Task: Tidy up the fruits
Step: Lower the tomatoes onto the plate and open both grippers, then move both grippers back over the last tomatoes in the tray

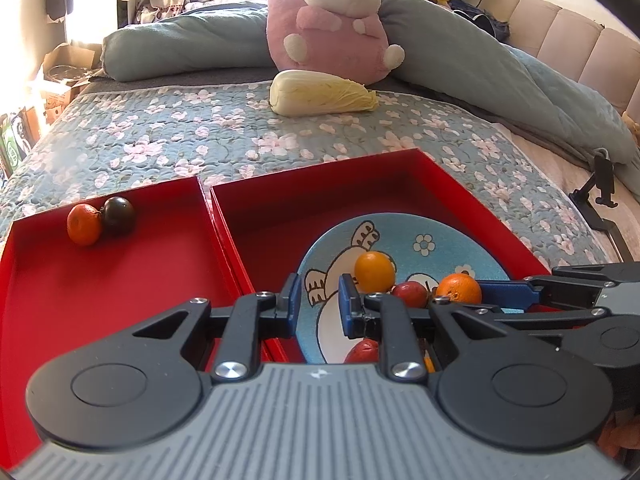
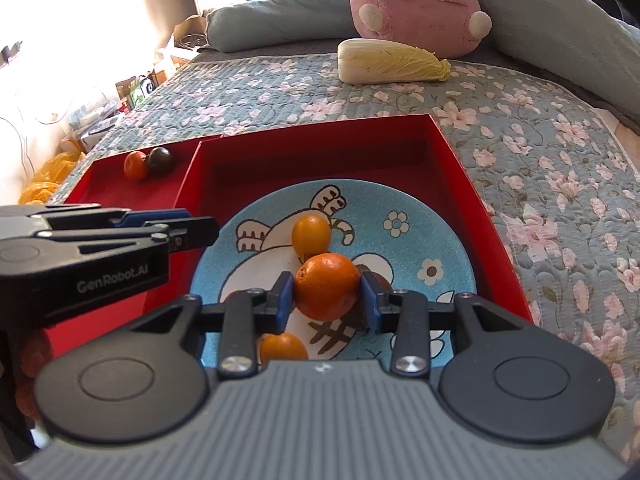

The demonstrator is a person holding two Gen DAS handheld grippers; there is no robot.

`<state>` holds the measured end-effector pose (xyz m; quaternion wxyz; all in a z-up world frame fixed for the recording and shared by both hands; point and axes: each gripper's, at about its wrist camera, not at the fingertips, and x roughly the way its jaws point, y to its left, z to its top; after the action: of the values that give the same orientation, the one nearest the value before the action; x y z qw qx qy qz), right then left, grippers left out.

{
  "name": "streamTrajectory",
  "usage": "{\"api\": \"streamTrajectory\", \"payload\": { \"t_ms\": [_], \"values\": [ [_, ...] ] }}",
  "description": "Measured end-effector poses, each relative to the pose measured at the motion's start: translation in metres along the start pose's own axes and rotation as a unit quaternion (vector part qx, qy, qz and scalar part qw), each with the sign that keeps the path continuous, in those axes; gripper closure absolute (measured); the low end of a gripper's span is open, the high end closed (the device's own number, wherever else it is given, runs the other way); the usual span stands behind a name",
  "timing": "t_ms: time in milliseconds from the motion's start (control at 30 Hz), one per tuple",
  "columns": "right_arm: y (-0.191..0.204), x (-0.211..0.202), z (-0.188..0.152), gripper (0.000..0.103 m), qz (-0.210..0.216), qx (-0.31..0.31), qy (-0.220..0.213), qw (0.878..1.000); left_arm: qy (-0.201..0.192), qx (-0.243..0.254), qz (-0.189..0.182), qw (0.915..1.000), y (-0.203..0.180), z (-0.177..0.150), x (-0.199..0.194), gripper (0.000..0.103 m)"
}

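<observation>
A blue cartoon plate lies in the right red box and holds several small fruits. My right gripper is shut on an orange just above the plate; it also shows in the left wrist view. A yellow-orange fruit lies behind it and another in front. My left gripper is open and empty over the plate's left part, with a yellow-orange fruit and red fruits to its right. The left red box holds an orange fruit and a dark fruit.
The boxes sit on a flowered quilt. A napa cabbage and a pink plush rabbit lie behind them. A black phone stand is at the right. A rolled blue duvet runs along the back.
</observation>
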<state>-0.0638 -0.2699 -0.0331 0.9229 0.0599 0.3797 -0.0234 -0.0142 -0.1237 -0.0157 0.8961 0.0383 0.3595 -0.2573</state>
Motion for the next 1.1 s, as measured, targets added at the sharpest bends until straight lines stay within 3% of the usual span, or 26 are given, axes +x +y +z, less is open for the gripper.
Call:
{"api": "streamTrajectory", "payload": {
  "t_ms": [167, 267, 467, 767, 1100],
  "values": [
    [-0.001, 0.001, 0.000, 0.059, -0.003, 0.007, 0.002, 1.000, -0.001, -0.003, 0.003, 1.0000, 0.002, 0.000, 0.000, 0.079],
    [-0.001, -0.002, 0.000, 0.035, -0.003, 0.012, -0.008, 1.000, -0.002, -0.005, 0.004, 1.0000, 0.004, 0.000, -0.001, 0.079],
    [0.001, -0.008, 0.006, 0.035, -0.005, 0.015, -0.027, 1.000, -0.009, -0.026, 0.015, 0.9995, 0.016, 0.001, -0.005, 0.079],
    [0.024, -0.006, 0.019, 0.035, 0.019, 0.008, -0.040, 0.999, -0.013, -0.074, 0.059, 0.9954, 0.063, 0.000, -0.018, 0.079],
    [0.076, 0.003, 0.042, 0.035, 0.072, -0.028, -0.050, 0.996, -0.015, -0.137, 0.137, 0.9809, 0.145, -0.004, -0.035, 0.079]
  ]
}}
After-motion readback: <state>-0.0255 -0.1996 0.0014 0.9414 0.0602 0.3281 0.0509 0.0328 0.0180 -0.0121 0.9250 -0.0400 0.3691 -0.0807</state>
